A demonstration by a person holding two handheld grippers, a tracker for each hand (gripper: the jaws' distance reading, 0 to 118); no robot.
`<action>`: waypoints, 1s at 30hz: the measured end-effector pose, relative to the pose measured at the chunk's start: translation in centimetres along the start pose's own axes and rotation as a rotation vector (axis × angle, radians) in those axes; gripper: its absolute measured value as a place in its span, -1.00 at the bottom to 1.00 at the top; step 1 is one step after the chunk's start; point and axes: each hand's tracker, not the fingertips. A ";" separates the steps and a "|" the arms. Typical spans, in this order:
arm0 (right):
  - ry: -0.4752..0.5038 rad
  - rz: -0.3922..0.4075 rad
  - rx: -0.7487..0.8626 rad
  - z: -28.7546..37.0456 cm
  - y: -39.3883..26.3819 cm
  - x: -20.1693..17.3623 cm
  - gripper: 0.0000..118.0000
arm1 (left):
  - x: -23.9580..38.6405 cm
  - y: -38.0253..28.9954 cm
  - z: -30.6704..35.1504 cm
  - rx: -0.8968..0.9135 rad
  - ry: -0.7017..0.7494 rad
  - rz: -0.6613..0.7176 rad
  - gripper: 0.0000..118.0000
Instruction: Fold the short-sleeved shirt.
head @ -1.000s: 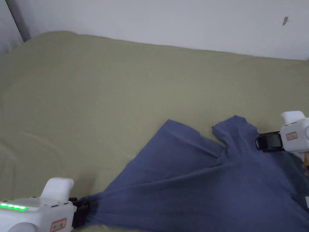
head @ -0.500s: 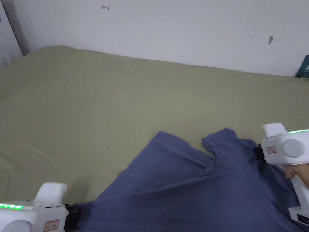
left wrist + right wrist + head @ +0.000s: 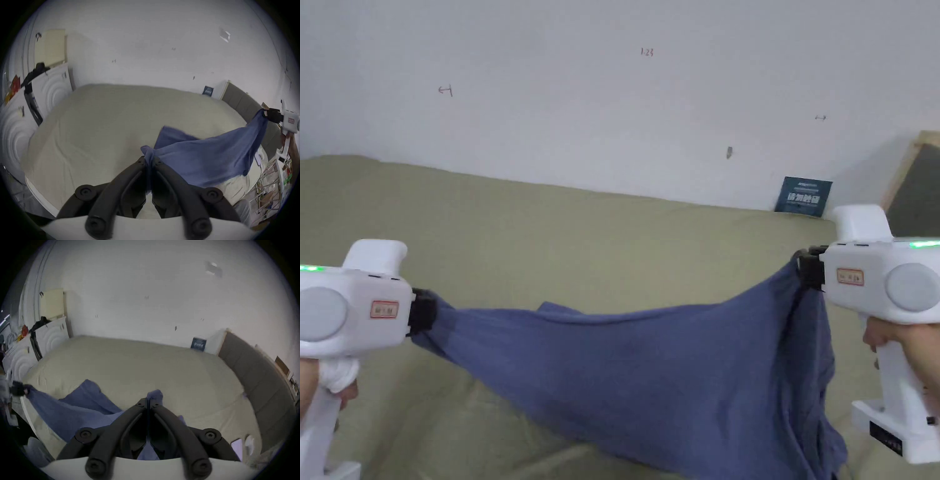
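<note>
Two tools are holding the blue shirt (image 3: 650,375) stretched mid-frame above the bed (image 3: 550,237): left tool (image 3: 422,311) and right tool (image 3: 807,270) are each clamping a bunched edge.

I see a plain blue shirt (image 3: 650,375), no pattern. Bed cover (image 3: 581,244): plain olive-beige. Wall (image 3: 581,94): white. Left gripper (image 3: 419,310) and right gripper (image 3: 805,270): white bodies, black jaws, green lights, red-edged labels.
</note>
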 end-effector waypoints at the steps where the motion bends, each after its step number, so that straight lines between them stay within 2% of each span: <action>1: 0.002 -0.019 0.003 0.8 0.5 0.5 -0.96 | 1.1 0.8 0.7 0.011 -0.007 -0.007 -0.92; 5: -0.052 -0.013 0.051 4.0 1.8 1.0 -0.96 | 3.2 3.7 1.6 0.062 0.029 -0.035 -0.92; 10: -0.097 -0.098 0.118 5.8 4.0 2.3 -0.96 | 4.5 7.6 2.9 0.122 0.085 -0.065 -0.92; 14: -0.131 -0.094 0.159 6.4 5.8 2.8 -0.96 | 4.6 10.9 4.0 0.171 0.117 -0.054 -0.92; 21: -0.169 -0.139 0.225 6.3 10.0 4.0 -0.96 | 4.3 16.1 5.4 0.229 0.186 -0.052 -0.92; 30: -0.210 -0.099 0.260 3.6 16.5 4.5 -0.96 | 5.0 22.3 4.0 0.252 0.269 -0.077 -0.92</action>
